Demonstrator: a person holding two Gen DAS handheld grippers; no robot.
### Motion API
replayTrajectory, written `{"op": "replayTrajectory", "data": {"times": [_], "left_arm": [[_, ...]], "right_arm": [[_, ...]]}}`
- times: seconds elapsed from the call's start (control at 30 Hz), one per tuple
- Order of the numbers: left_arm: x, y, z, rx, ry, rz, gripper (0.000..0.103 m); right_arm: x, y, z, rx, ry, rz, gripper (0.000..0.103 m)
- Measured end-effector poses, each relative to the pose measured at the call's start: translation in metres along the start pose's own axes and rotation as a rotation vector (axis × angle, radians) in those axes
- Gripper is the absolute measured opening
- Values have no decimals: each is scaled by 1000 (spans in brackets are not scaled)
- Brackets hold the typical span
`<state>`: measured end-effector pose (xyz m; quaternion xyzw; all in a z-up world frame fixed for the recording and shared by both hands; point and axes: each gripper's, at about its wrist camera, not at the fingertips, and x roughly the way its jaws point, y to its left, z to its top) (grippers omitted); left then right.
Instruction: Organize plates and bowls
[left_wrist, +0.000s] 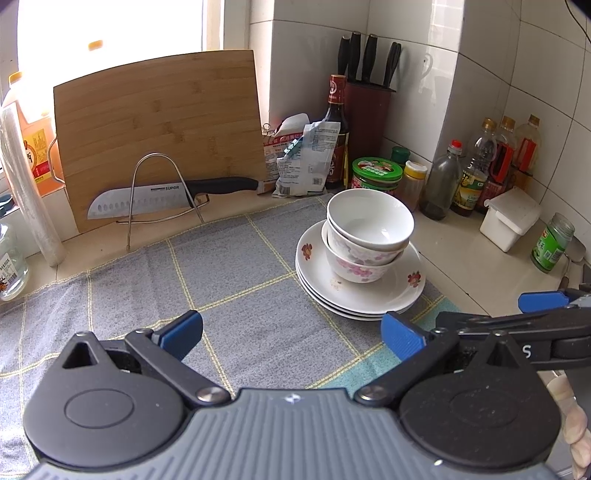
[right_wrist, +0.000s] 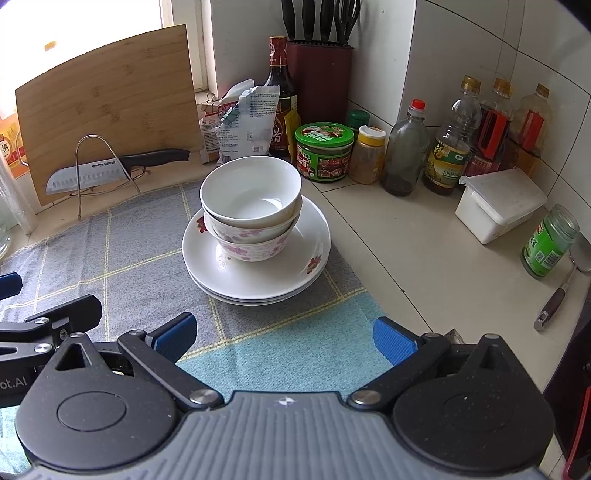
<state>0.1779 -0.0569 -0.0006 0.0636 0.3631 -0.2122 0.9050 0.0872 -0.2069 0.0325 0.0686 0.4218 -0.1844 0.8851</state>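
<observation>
Three white bowls are nested on a stack of white plates with red flower prints, all on a grey checked cloth. My left gripper is open, low over the cloth, short and left of the stack, nothing between its blue pads. My right gripper is open too, in front of the stack, empty. The right gripper's blue fingertip shows at the right edge of the left wrist view.
A bamboo cutting board leans on the window sill with a knife in a wire rack. Sauce bottles, jars, a knife block, a white box and a green jar crowd the tiled corner.
</observation>
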Motion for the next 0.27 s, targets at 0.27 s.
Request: {"op": "replayTrajectory", "data": {"times": [0.27], "left_arm": [[2,1,1,1,-2,0,102]], "right_arm": [[1,0,2,-1,2,-5,103]]}}
